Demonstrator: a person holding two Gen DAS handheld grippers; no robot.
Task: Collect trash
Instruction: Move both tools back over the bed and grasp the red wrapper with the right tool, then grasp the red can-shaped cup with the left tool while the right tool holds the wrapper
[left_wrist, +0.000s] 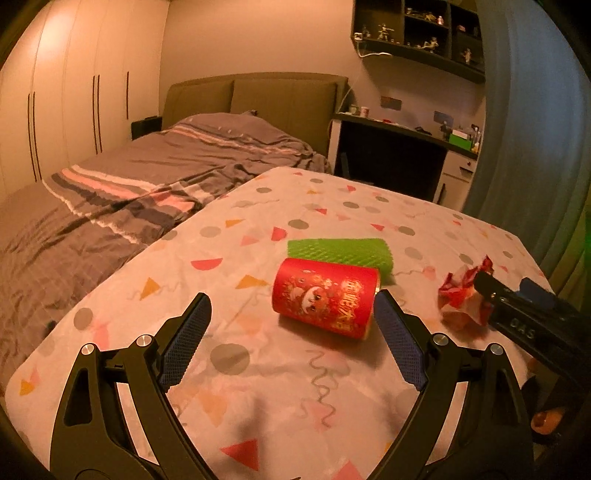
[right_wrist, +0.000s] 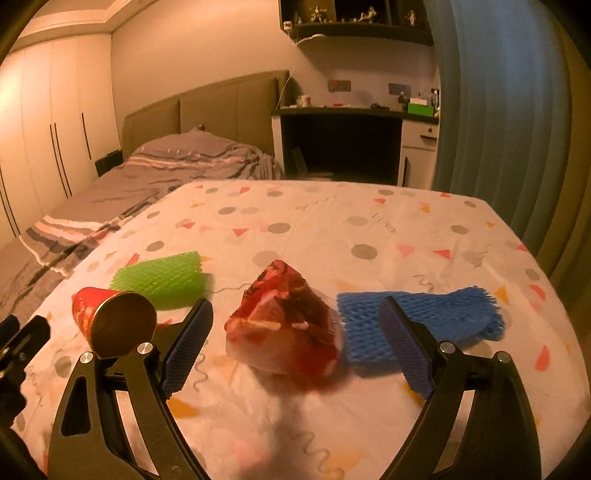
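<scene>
A red printed can (left_wrist: 325, 297) lies on its side on the patterned tablecloth (left_wrist: 258, 387), just ahead of my open left gripper (left_wrist: 293, 301); nothing sits between its blue pads. Behind the can lies a green foam net sleeve (left_wrist: 341, 252). In the right wrist view my right gripper (right_wrist: 297, 306) is open around a crumpled red-and-white wrapper (right_wrist: 284, 321). A blue foam net (right_wrist: 424, 321) lies just right of the wrapper. The red can (right_wrist: 110, 319) and green foam net sleeve (right_wrist: 162, 278) appear at the left there. The right gripper (left_wrist: 517, 295) also shows beside the wrapper (left_wrist: 461, 295) in the left wrist view.
A bed (left_wrist: 129, 184) with a striped grey cover stands left of the table. A desk (left_wrist: 406, 147) with small items and wall shelves (left_wrist: 417, 33) lie behind. A blue curtain (left_wrist: 524, 129) hangs at the right. Wardrobes (left_wrist: 55, 103) line the far left wall.
</scene>
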